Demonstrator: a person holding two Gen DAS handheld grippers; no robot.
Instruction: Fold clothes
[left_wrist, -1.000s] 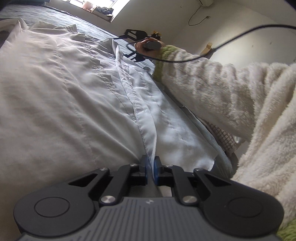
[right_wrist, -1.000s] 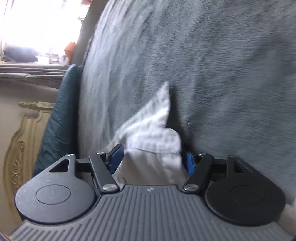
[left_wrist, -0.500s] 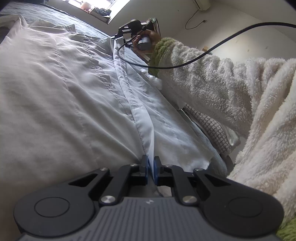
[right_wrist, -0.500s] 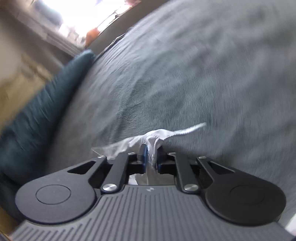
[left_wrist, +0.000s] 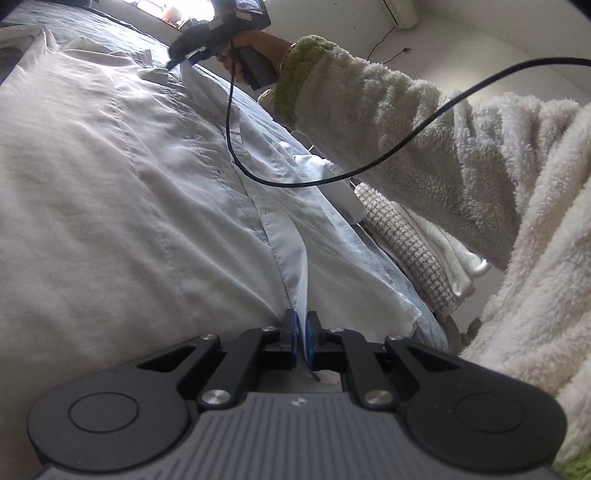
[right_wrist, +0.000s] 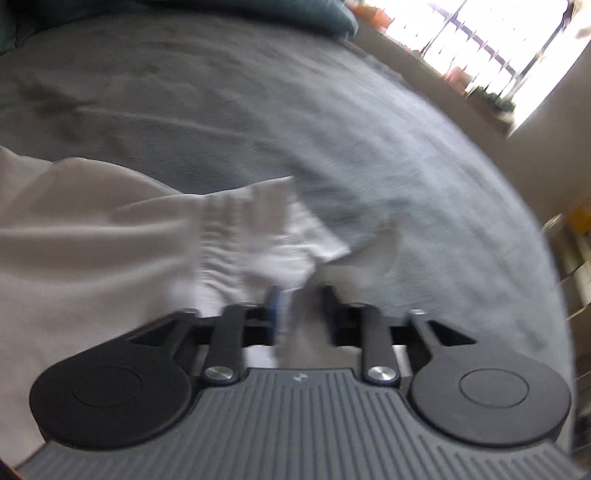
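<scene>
We see the left gripper (left_wrist: 301, 341) with its jaws pressed together on the front edge of a white shirt (left_wrist: 147, 206), a thin strip of cloth pinched between the blue pads (left_wrist: 291, 341). Ahead of those jaws the shirt spreads flat across a bed (right_wrist: 332, 122) covered in grey. Farther ahead and to the right, a hand (left_wrist: 247, 48) in a fluffy cream sleeve (left_wrist: 424, 140) holds the right gripper (left_wrist: 181, 61) at the shirt's far end, a black cable (left_wrist: 332, 177) looping below it. From the right wrist view, blurred, the right gripper's jaws are opening, with a bunched white fold of shirt between them; we cannot tell whether the pads press on it. Beyond these jaws lies grey bedding, with a dark pillow (right_wrist: 295, 14) farther off and a bright window (right_wrist: 498, 48) to the right.
</scene>
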